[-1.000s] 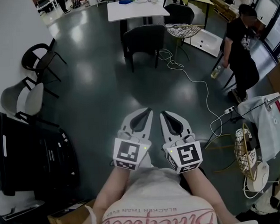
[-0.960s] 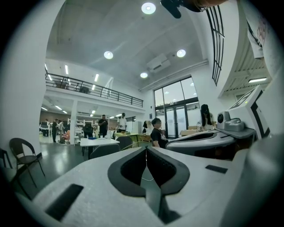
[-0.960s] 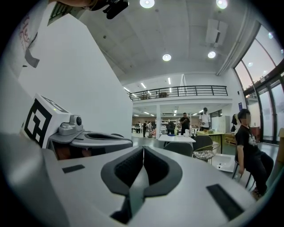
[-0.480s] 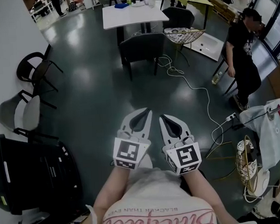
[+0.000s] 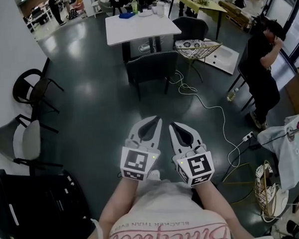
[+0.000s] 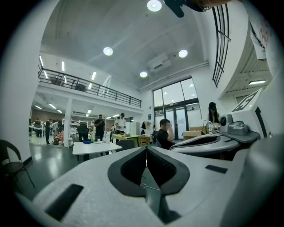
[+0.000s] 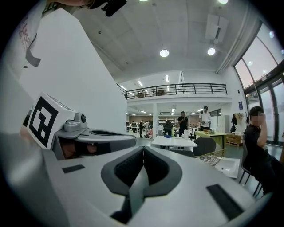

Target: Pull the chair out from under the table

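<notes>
1. Head view: the dark grey upholstered chair point(image 5: 151, 66) and the white rectangular table point(image 5: 139, 27) sit lower and larger in frame than a second ago, so the person has been closing in. The chair is tucked at the table's near edge, well apart from both claws, so I judge the pull not yet begun. The left gripper point(image 5: 155, 122) and right gripper point(image 5: 174, 125) are side by side, both clenched on nothing. A white cable point(image 5: 203, 101) snakes over the floor right of the chair, a wire basket point(image 5: 198, 48) stands just beside it, and a person in black point(image 5: 262, 70) is near the right edge.
2. Left gripper view: jaws pressed together, empty; the table point(image 6: 95, 146) and chair point(image 6: 126, 143) are far ahead.
3. Right gripper view: jaws likewise together, empty; the chair point(image 7: 205, 145) is right of the table point(image 7: 174, 142).
</notes>
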Demonstrator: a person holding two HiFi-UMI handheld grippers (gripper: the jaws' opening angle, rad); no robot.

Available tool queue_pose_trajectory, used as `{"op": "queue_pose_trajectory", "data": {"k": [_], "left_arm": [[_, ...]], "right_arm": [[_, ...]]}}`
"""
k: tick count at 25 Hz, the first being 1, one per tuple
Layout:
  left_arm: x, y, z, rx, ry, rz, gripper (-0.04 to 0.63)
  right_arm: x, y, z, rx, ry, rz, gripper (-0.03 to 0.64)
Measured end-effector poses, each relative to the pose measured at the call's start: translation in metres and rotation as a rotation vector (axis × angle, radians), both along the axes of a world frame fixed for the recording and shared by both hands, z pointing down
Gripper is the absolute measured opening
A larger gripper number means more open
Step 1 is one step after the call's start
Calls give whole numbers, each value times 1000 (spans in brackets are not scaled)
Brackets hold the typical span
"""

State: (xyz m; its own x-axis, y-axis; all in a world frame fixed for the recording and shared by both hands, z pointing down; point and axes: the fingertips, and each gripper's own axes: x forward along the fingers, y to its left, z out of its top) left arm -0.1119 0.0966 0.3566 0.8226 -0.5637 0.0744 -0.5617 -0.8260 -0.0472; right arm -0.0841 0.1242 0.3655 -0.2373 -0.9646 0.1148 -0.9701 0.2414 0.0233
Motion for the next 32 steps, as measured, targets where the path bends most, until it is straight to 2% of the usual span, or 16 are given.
{"op": "queue_pose_trajectory", "data": {"k": [7,15,20,26,32], "left_arm": [[12,-68,8,-21,3,13,5],[16,-125,24,-70,22,-24,5],[26,-158,27,-72,27,-50,5],[51,-212,29,-83,11,-77,5],[95,-280,21,-77,31,-112,5]], "right_arm": [[10,-68,7,-16,-6,16,5],[20,-123,17,-41,-1,0,5],[35,-155,20,-43,-25,-11,5],[63,-211,23,-55,-25,-30,5],[105,-281,20,-58,-10,-88,5]]}}
